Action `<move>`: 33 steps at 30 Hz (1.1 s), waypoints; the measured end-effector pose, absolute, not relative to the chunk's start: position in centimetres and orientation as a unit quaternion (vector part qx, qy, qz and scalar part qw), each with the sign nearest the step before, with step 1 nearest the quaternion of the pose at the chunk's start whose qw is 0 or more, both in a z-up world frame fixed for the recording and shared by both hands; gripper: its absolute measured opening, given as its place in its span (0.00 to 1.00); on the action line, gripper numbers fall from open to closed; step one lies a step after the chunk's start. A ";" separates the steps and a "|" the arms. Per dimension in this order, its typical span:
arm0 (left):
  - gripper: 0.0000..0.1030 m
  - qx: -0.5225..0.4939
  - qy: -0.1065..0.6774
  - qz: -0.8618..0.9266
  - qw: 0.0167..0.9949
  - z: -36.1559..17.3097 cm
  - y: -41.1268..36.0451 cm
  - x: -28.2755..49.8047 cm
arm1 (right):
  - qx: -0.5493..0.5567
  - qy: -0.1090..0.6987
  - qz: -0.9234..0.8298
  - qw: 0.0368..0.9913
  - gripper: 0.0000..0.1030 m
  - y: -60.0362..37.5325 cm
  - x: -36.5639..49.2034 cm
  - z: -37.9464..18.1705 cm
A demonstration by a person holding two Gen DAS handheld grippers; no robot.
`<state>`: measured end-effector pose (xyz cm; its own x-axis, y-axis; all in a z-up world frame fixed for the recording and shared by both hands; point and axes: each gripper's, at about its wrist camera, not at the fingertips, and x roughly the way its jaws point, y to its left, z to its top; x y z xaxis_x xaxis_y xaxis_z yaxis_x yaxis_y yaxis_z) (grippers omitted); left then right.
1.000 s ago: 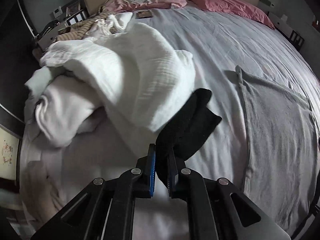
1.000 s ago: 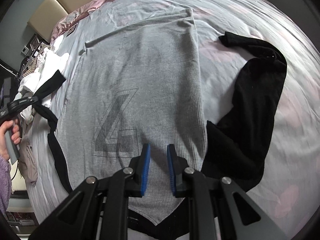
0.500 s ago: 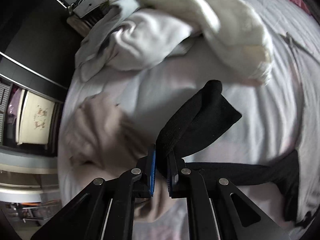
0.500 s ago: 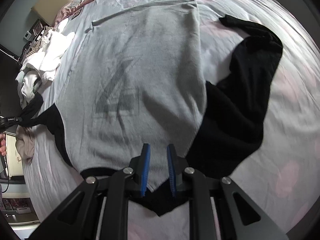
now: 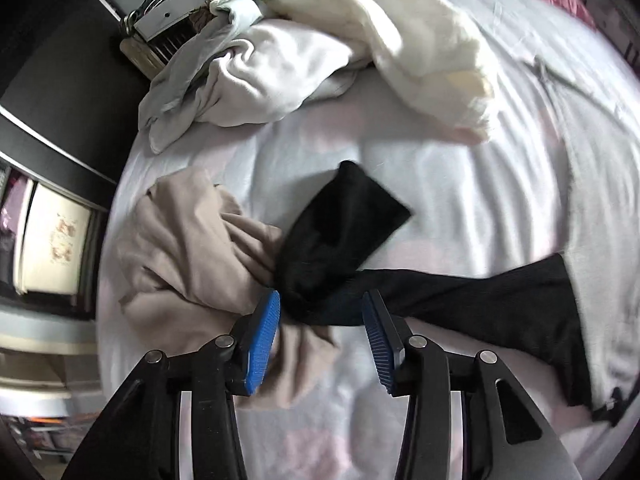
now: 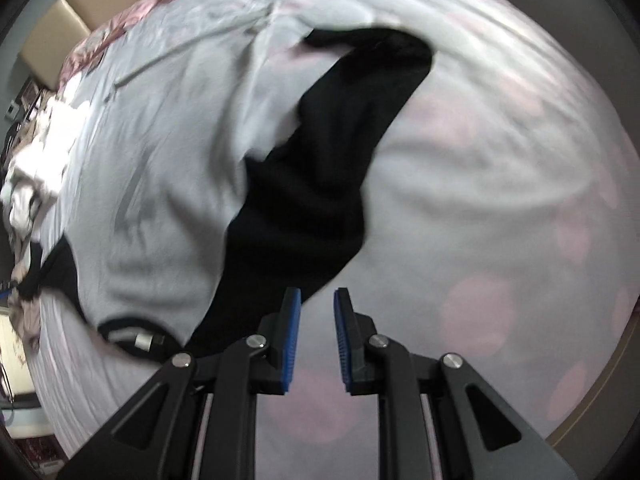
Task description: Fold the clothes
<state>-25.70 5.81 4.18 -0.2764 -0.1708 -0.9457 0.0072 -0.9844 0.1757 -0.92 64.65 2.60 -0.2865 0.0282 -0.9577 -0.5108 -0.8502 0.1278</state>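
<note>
The black garment [image 6: 320, 200] lies spread on the bed under a grey T-shirt [image 6: 168, 160]. Its long sleeve [image 5: 480, 296] runs across the sheet, and the cuff end [image 5: 340, 232] rests partly on a beige garment [image 5: 192, 248]. My left gripper [image 5: 320, 296] points down over that cuff. Its jaws are opening, the black cloth lies loose between them, and the pads no longer press it. My right gripper [image 6: 317, 292] hovers over bare sheet just right of the black garment's edge, open by a narrow gap with nothing in it.
A pile of white and cream laundry [image 5: 320, 60] sits toward the head of the bed [image 5: 440, 184]. Pink pillows [image 6: 120, 28] lean on a tan headboard [image 6: 60, 20]. A cluttered nightstand [image 5: 172, 12] and a cabinet [image 5: 48, 240] stand beside the bed. The bed edge [image 6: 592, 380] is near.
The left gripper carried the black cuff away from the white pile to the beige garment and spread its jaws, letting go. The right gripper slid off the grey shirt to the sheet.
</note>
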 end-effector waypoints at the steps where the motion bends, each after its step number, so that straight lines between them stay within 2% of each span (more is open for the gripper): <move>1: 0.44 0.600 -0.051 -0.796 0.053 4.5 6.1 -25.6 | -0.564 0.213 0.778 0.176 0.17 65.9 -1.4 3.1; 6: 0.44 0.592 -0.020 -0.804 0.053 6.2 9.7 -24.7 | -0.540 0.209 0.798 0.165 0.18 72.5 -5.1 4.6; 16: 0.45 0.599 0.006 -0.800 0.043 4.2 21.8 -22.2 | -0.546 0.117 0.827 0.069 0.23 81.5 -16.4 3.5; 19: 0.45 0.608 0.020 -0.793 0.033 3.0 25.4 -21.4 | -0.555 0.098 0.825 0.038 0.30 82.8 -19.1 2.4; 24: 0.45 0.614 0.004 -0.789 0.022 2.0 30.5 -20.7 | -0.560 0.073 0.825 -0.025 0.50 83.6 -21.9 0.9; 29: 0.45 0.620 0.005 -0.783 0.034 1.5 32.4 -21.1 | -0.573 0.075 0.814 -0.058 0.48 84.2 -23.4 -1.2; 31: 0.45 0.625 0.008 -0.780 0.039 1.3 32.9 -21.3 | -0.579 0.079 0.809 -0.066 0.33 84.2 -23.7 -2.1; 32: 0.45 0.627 0.008 -0.778 0.041 1.3 33.1 -21.4 | -0.583 0.076 0.806 -0.065 0.21 84.1 -23.8 -2.5; 33: 0.45 0.628 0.007 -0.777 0.042 1.2 33.4 -21.6 | -0.580 0.073 0.809 -0.065 0.19 84.0 -23.7 -2.6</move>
<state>-21.57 33.41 1.22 -0.2077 -0.0561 -0.9766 0.0734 -0.9964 0.0417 -23.74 84.01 -2.63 -0.3186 -0.1888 -0.9289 0.0205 -0.9811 0.1924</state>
